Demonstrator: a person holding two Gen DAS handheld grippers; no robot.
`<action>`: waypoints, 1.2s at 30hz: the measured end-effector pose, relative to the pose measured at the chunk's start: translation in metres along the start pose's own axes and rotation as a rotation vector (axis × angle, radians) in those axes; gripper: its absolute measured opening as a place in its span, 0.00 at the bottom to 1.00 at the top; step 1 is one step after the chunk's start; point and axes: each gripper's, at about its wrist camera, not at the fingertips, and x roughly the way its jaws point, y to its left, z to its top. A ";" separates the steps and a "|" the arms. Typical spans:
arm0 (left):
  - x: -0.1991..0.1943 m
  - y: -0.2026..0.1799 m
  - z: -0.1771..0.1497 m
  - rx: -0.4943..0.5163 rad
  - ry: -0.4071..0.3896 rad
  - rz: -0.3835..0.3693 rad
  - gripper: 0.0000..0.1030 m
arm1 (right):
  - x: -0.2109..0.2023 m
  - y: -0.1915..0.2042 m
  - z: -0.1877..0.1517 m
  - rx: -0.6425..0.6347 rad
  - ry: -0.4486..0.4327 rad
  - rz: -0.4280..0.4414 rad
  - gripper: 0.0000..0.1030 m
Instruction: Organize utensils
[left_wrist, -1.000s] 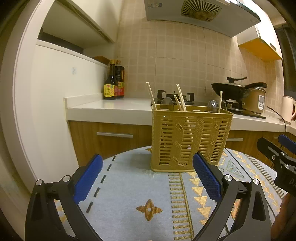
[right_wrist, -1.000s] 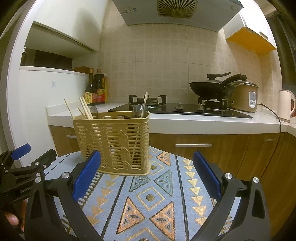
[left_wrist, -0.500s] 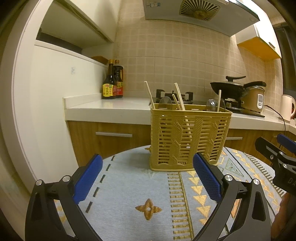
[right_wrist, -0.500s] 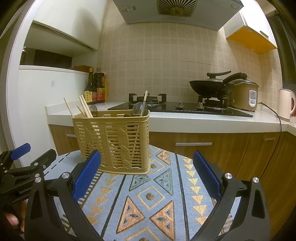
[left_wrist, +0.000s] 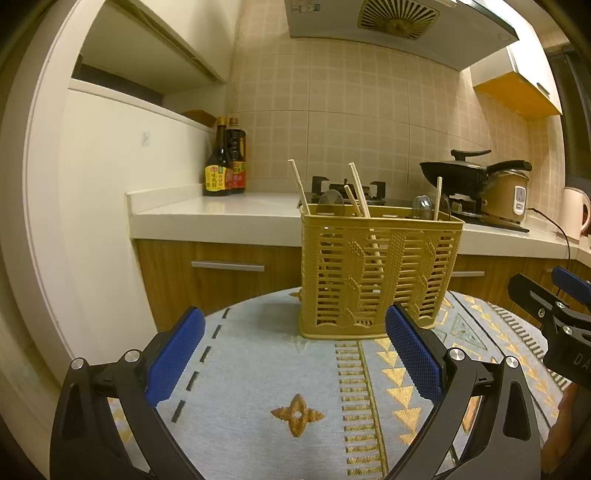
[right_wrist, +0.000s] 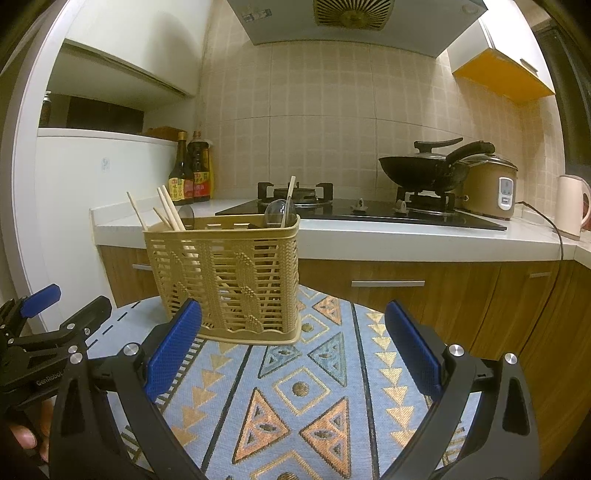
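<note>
A tan plastic utensil basket (left_wrist: 376, 269) stands upright on a round table with a patterned blue cloth (left_wrist: 258, 369). It also shows in the right wrist view (right_wrist: 229, 273). Wooden chopsticks (left_wrist: 357, 190) and clear spoons (left_wrist: 423, 206) stick out of its top. My left gripper (left_wrist: 295, 354) is open and empty, a short way in front of the basket. My right gripper (right_wrist: 293, 354) is open and empty, in front of and to the right of the basket. Each gripper shows at the edge of the other's view.
A white kitchen counter (left_wrist: 221, 218) runs behind the table with two sauce bottles (left_wrist: 225, 166), a gas hob (right_wrist: 332, 210), a black wok (right_wrist: 424, 170), a rice cooker (right_wrist: 491, 188) and a kettle (right_wrist: 570, 205). Wooden drawers (right_wrist: 388, 284) lie below.
Both views have shifted slightly; the basket sits a little lower and nearer in frame. Both grippers stay open and empty.
</note>
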 end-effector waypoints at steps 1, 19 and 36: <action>0.000 0.000 0.000 0.000 0.000 0.000 0.92 | 0.000 0.000 0.000 0.000 0.000 0.000 0.92; 0.001 -0.001 -0.001 0.003 0.004 -0.002 0.92 | 0.002 0.002 0.000 -0.003 0.015 0.009 0.92; 0.001 -0.001 -0.001 0.005 0.005 0.001 0.93 | 0.003 0.002 0.000 -0.002 0.018 0.010 0.92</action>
